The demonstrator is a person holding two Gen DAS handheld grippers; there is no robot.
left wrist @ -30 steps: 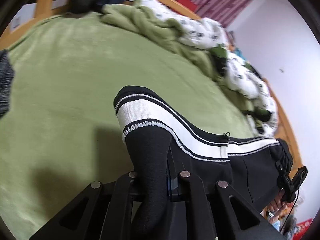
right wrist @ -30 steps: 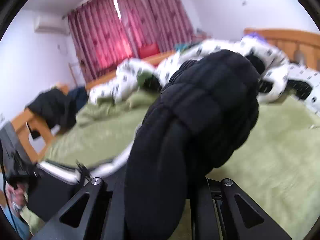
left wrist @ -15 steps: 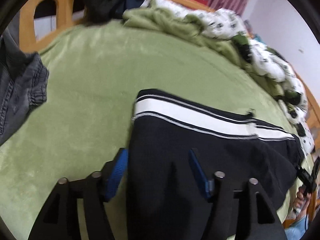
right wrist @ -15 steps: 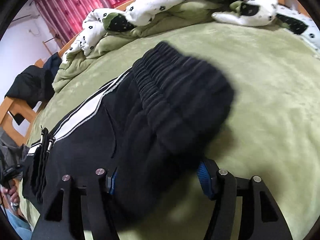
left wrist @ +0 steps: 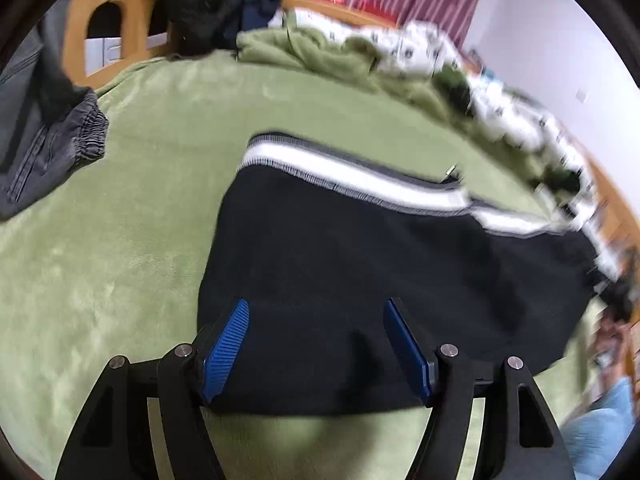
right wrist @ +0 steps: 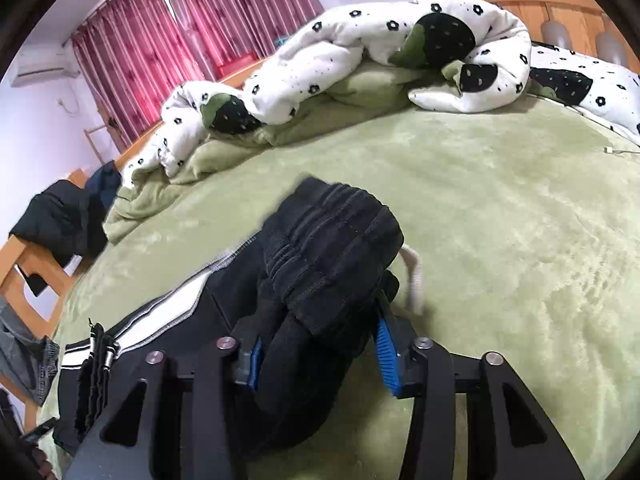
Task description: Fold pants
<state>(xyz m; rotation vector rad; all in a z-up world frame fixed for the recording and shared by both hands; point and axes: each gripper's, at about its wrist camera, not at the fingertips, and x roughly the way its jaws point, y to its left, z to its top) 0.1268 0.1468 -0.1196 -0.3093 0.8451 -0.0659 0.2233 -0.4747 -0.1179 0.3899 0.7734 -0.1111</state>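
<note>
surface: bed (right wrist: 500, 208), green fleece cover, wooden frame | on it: black pants (left wrist: 380, 272) with white side stripe, lying flat mid-bed, waistband end bunched | grey garment (left wrist: 52, 140) at one edge | crumpled white flower-print duvet (right wrist: 360, 52) plus green blanket (right wrist: 224, 156) along far side | dark clothes (right wrist: 60, 216) heaped at a corner

Left claw (left wrist: 314, 344) spread wide, empty; right claw (right wrist: 320, 354) seemingly parted, view partly blocked.

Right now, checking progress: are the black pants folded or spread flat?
Folded: the black pants lie doubled, waistband on top, on the green bed.
</note>
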